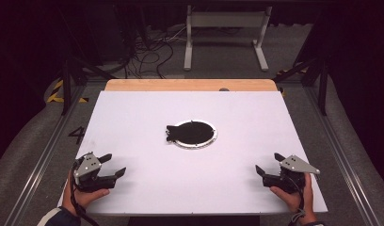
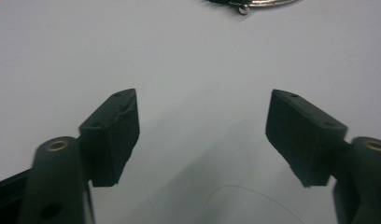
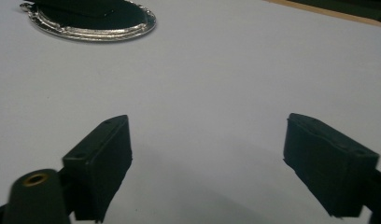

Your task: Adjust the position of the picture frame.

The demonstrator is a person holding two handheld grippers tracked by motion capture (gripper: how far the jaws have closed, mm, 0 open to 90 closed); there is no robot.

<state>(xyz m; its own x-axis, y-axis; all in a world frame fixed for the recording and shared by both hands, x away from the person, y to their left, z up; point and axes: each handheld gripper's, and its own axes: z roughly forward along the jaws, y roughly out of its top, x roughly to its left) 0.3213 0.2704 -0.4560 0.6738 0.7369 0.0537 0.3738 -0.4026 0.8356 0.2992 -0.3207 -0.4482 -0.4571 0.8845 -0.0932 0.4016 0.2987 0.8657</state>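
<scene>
From the high view I have the left hand-held gripper point(image 1: 114, 165) at the near left corner of the white table point(image 1: 133, 122) and the right hand-held gripper point(image 1: 269, 165) at the near right corner, each held in a hand, both with jaws apart and nothing between them. The thing nearest my reach is an oval silver-rimmed plate point(image 1: 195, 133) in the middle of the table, well apart from both grippers, with a flat black piece point(image 1: 188, 131) lying on it. The plate's long axis runs left to right across the table; the black piece follows it, and one end overhangs the rim toward my left, ending in a small notched tab.

In the left gripper view my two black jaws stand wide over bare table, and just the edge of the plate point(image 2: 268, 3) with a small metal knob point(image 2: 243, 9) peeks in at the top. The left hand-held gripper points roughly at the plate.

In the right gripper view the jaws are again spread and empty, with the plate point(image 3: 93, 31) off to the upper left, so this gripper aims past it.

My worry is the approach. The plate looks thin and sits loose on a smooth surface, so a jaw coming in low from one side could shove it along rather than catch it. The black piece is dark on a dark middle, so I cannot judge its thickness or edges well, and a pinch could slip off the overhanging end.
</scene>
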